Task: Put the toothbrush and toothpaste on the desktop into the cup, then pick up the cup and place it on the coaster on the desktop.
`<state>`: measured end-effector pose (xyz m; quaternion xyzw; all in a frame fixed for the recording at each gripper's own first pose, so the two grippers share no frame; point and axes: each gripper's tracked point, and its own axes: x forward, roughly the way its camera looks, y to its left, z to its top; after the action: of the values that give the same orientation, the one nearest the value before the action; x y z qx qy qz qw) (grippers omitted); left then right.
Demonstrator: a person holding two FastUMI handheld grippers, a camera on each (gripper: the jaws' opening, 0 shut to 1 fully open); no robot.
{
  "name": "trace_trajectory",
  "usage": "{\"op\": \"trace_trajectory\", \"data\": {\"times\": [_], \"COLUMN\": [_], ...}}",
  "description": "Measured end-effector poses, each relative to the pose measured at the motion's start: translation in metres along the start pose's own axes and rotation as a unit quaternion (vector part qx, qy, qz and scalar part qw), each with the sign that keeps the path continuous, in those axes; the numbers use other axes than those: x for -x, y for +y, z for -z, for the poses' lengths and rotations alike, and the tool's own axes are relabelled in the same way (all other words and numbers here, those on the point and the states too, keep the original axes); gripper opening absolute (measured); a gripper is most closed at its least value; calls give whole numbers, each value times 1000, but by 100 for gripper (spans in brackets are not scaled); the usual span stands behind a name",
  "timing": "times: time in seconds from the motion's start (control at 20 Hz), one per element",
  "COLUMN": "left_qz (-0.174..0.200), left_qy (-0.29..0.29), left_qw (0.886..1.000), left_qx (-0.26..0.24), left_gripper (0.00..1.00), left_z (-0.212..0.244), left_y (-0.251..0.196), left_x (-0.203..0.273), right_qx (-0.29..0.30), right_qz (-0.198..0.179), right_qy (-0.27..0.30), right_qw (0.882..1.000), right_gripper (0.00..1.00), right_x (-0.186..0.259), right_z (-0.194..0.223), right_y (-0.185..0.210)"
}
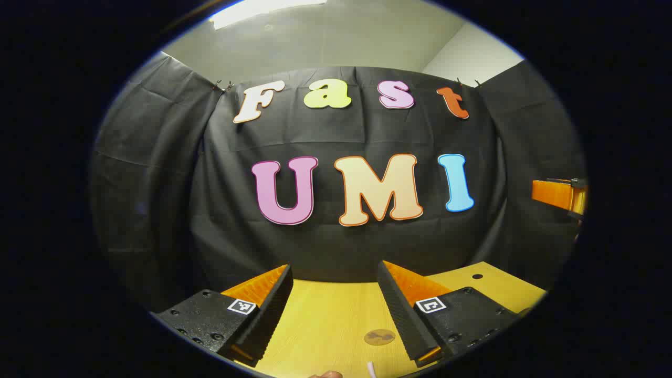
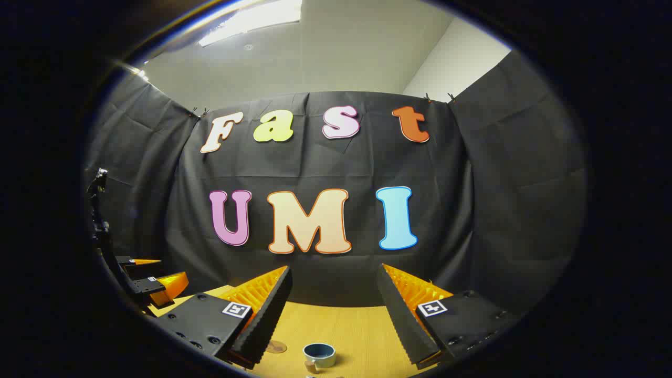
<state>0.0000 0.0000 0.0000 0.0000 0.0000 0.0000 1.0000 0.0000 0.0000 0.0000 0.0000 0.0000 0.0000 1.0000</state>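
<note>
Evidently nothing is picked up yet: both grippers hang above the desktop [image 1: 325, 315], aimed at the booth wall. Left gripper [image 1: 336, 299] has fingers spread, nothing between them; the coaster [image 1: 379, 337] lies below and just ahead of its tips. Right gripper [image 2: 333, 304] is likewise spread and empty; the cup [image 2: 319, 355] sits low between its fingers, coaster just left of it. Toothbrush and toothpaste cannot be made out. Judged next: tilt down, find the toothbrush, close on it.

— Left claw [image 1: 334, 302]?
— Held level, fingers spread wide, gripping nothing.
— Right claw [image 2: 333, 304]?
— Same: level, fingers wide apart, nothing between. Seen also at far right of left gripper view.
</note>
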Motion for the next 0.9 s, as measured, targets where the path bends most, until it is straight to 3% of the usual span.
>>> {"op": "trace_trajectory", "data": {"times": [0.9], "left_qz": [-16], "left_qy": [7], "left_qw": [1000], "left_qx": [-2], "left_gripper": [95], "left_z": [6], "left_y": [13], "left_x": [18], "right_qx": [-2], "right_qz": [-19], "right_qy": [64], "right_qw": [998], "right_gripper": [99], "right_x": [11], "right_z": [41], "right_y": [12]}}
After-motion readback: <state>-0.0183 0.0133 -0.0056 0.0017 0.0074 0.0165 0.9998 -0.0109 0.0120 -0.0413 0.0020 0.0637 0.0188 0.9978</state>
